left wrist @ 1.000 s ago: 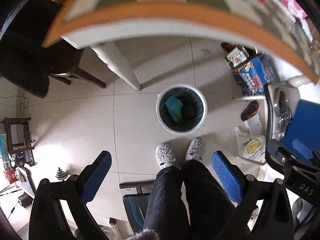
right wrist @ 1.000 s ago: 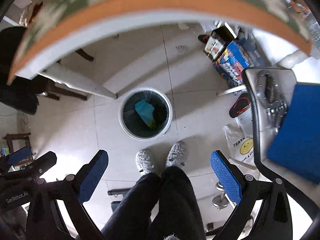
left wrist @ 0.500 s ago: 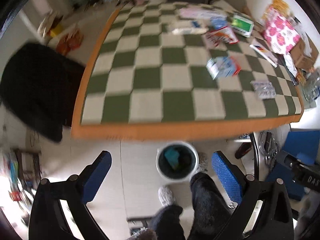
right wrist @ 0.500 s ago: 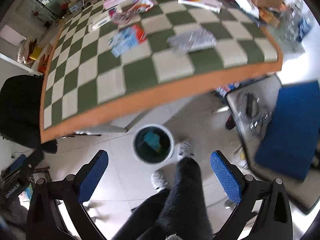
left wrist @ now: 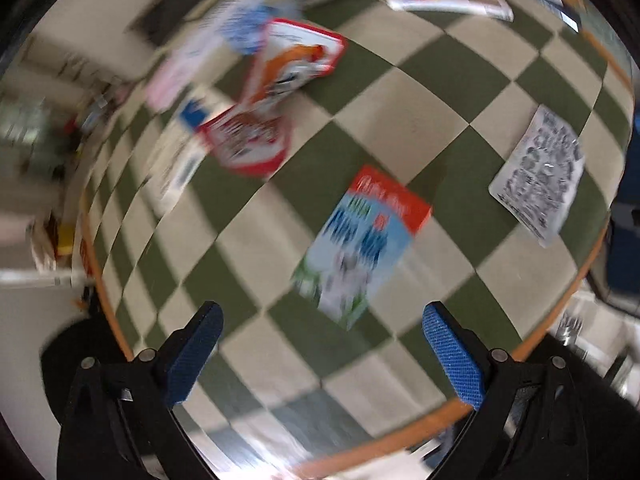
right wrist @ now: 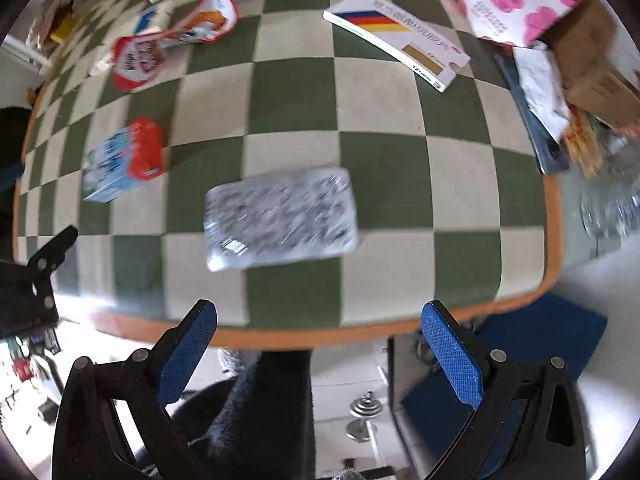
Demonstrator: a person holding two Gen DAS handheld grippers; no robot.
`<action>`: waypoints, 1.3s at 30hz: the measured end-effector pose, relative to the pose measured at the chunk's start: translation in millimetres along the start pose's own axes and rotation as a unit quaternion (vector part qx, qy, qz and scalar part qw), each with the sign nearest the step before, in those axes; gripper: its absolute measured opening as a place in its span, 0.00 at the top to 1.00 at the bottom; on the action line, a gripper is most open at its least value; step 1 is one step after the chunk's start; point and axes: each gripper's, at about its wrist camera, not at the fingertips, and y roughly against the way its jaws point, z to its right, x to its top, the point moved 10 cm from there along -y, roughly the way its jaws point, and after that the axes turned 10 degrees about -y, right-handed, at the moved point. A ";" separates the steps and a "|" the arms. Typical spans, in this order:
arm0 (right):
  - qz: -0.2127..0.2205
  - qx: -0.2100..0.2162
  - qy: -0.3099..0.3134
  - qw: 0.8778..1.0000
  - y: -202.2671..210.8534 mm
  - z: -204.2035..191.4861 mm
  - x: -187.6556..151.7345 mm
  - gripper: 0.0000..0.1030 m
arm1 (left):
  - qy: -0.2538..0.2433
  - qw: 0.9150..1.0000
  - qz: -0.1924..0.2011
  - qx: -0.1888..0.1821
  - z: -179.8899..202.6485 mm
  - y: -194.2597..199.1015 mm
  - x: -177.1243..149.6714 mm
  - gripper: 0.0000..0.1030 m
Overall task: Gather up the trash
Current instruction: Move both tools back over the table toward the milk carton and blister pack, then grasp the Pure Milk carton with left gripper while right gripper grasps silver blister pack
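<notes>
Above the checkered surface [right wrist: 296, 128], both the left hand-held gripper [left wrist: 320, 356] and right hand-held gripper [right wrist: 320, 354] gape wide, empty. Silver wrapper [right wrist: 280, 220] lies mid-frame; red-blue carton [right wrist: 124, 160] sits left.

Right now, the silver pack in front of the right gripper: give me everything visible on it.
The silver pack is a flat, roughly rectangular foil-looking piece covered in dark print too blurred to read. It lies flat on the checkered tablecloth near the table's front edge, spanning green and cream squares, touching nothing else. The red and blue carton lies apart to its left. It sits ahead of the right hand-held gripper, whose fingers are open and clear of it. The left wrist view also shows it.
</notes>
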 end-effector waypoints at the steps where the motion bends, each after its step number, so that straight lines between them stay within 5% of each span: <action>1: -0.007 -0.002 0.012 1.000 -6.8 2.7 7.4 0.00 | -0.022 1.000 -0.007 -0.008 2.7 -9.0 10.4 0.05; 5: -0.030 -0.006 0.061 0.998 -26.0 6.9 29.6 0.00 | -0.072 0.996 -0.022 -0.038 16.6 -30.1 28.6 0.11; 7: -0.038 -0.009 0.088 0.995 -32.3 6.0 36.9 0.00 | -0.080 0.995 -0.034 -0.053 22.4 -37.8 29.1 0.37; 12: -0.050 -0.015 0.187 0.981 -40.6 -8.8 48.4 0.00 | 0.037 0.994 -0.032 -0.102 16.7 -30.3 22.0 0.44; 14: -0.053 -0.021 0.242 0.969 -41.9 -20.3 47.6 0.00 | 0.127 0.984 -0.042 -0.119 13.9 -29.3 6.7 0.44; 19: -0.031 -0.085 0.423 0.902 -53.6 -52.5 40.3 0.00 | 0.300 0.942 -0.056 -0.137 16.2 -26.4 -29.3 0.44; 23: -0.033 -0.098 0.496 0.862 -64.2 -72.9 34.4 0.00 | 0.365 0.920 -0.054 -0.135 11.4 -25.1 -41.6 0.44; 25: -0.043 -0.083 0.489 0.867 -65.7 -75.3 34.9 0.04 | 0.376 0.915 -0.054 -0.138 11.4 -24.2 -43.5 0.44; 26: -0.058 -0.064 0.467 0.880 -65.2 -76.6 36.7 0.07 | 0.380 0.913 -0.052 -0.137 10.6 -24.4 -46.8 0.44; 30: -0.074 -0.006 0.281 0.957 -55.9 -66.7 73.8 0.36 | 0.395 0.906 -0.050 -0.142 -0.3 -30.1 -64.1 0.44; 32: -0.078 0.016 0.171 0.982 -54.3 -48.9 95.8 0.39 | 0.397 0.905 -0.050 -0.146 -3.7 -32.2 -62.8 0.44; 34: -0.072 0.055 0.133 0.987 -45.4 -44.8 106.3 0.34 | 0.394 0.906 -0.053 -0.144 -4.5 -32.4 -63.0 0.44; 36: -0.064 0.031 0.189 0.979 -38.6 -44.0 104.0 0.14 | 0.392 0.907 -0.056 -0.142 1.0 -36.4 -68.3 0.44; 39: -0.071 -0.009 0.270 0.960 -45.6 -41.6 88.7 0.10 | 0.394 0.907 -0.056 -0.136 6.5 -42.0 -71.0 0.44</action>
